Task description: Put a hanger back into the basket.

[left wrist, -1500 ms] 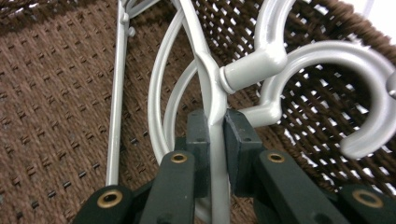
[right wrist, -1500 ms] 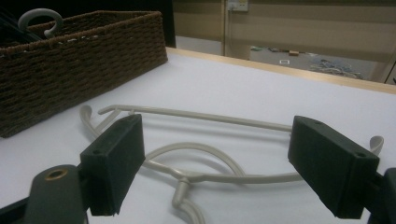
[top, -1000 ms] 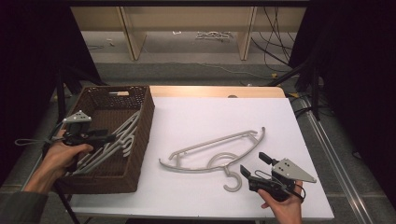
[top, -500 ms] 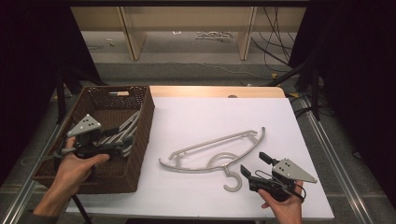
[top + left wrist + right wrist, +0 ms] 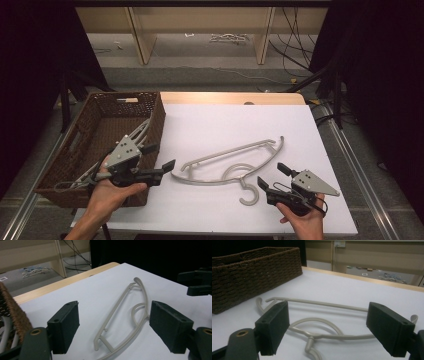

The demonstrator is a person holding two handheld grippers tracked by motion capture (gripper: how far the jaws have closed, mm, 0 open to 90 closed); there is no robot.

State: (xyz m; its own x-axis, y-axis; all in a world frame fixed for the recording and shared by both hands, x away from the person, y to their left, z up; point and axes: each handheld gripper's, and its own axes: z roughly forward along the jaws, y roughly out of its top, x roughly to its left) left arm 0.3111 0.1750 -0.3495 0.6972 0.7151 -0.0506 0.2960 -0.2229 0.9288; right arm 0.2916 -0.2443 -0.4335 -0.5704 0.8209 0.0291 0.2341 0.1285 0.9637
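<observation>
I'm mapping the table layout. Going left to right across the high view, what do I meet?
Wicker basket → left gripper → grey hanger on the table → right gripper.

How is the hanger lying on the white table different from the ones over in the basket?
The hanger on the table lies flat and alone on the white surface, its whole outline and hook showing. The hangers in the basket lean bunched against the wicker wall, partly hidden. Both look the same pale grey plastic.

A white table (image 5: 240,125) with a bare wood strip along its far edge. Beyond it — pale wooden shelf legs (image 5: 142,35), black cables (image 5: 295,45) trailing over the grey floor (image 5: 200,75) (small litter lies there too).
</observation>
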